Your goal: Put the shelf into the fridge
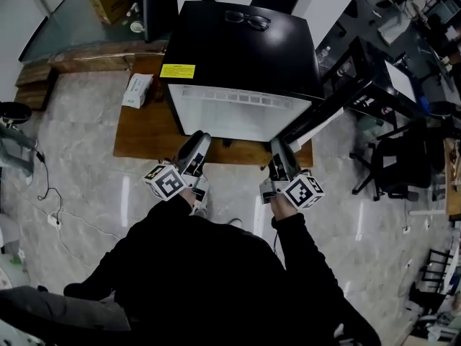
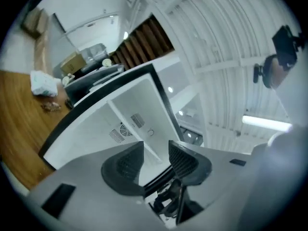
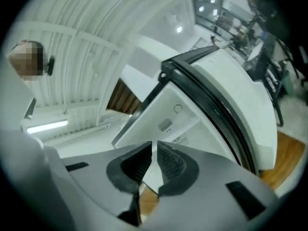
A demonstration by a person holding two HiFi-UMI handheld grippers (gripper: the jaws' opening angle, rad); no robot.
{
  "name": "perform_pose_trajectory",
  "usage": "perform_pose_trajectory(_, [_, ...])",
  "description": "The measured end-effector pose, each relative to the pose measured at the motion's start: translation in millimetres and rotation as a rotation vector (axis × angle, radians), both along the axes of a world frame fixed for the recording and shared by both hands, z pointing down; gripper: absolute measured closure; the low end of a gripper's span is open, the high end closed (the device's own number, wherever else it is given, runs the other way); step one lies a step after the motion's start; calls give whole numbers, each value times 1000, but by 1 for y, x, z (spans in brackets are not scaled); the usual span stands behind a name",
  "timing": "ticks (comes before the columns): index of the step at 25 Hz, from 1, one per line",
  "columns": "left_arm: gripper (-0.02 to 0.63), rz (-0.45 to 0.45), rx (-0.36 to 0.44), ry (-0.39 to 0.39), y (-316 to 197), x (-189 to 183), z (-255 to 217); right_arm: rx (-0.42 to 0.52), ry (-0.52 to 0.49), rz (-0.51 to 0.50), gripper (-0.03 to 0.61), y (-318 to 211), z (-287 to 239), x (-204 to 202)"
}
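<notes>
The black fridge point(image 1: 245, 42) stands on a wooden platform point(image 1: 144, 132), its door point(image 1: 338, 107) swung open to the right. A white slotted piece point(image 1: 238, 96) spans the top of the opening; whether it is the shelf I cannot tell. Both grippers hover just before the opening and point into it. My left gripper point(image 1: 198, 137) is open, and only the white fridge interior point(image 2: 130, 114) shows between its pads point(image 2: 156, 153). My right gripper point(image 1: 277, 146) is shut on nothing, a thin slit left between its pads point(image 3: 155, 158). It faces the white interior point(image 3: 178, 114).
Glasses point(image 1: 247, 19) lie on the fridge top, near a yellow label point(image 1: 177, 71). A white packet point(image 1: 137, 90) rests on the platform's left part. A cardboard box point(image 1: 109, 0) sits at the back left. An office chair point(image 1: 403, 161) and desks crowd the right. A cable point(image 1: 50, 193) trails over the floor.
</notes>
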State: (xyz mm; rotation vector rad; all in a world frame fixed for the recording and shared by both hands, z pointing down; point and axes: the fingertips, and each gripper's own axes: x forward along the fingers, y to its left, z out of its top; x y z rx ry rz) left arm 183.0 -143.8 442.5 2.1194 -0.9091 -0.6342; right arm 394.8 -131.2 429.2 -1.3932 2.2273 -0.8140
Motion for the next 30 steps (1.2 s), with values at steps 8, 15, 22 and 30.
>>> perform_pose_trajectory(8, [607, 52, 271, -459, 110, 36, -42, 333, 409, -326, 555, 101, -55, -53])
perform_pose_trajectory(15, [607, 98, 381, -655, 168, 62, -52, 364, 446, -485, 572, 154, -48, -75])
perform_pose_trajectory(22, [607, 138, 380, -641, 187, 76, -48, 362, 457, -523, 572, 168, -43, -77])
perform_pose_trajectory(30, [607, 176, 381, -622, 190, 90, -46, 334, 466, -530, 572, 174, -40, -70])
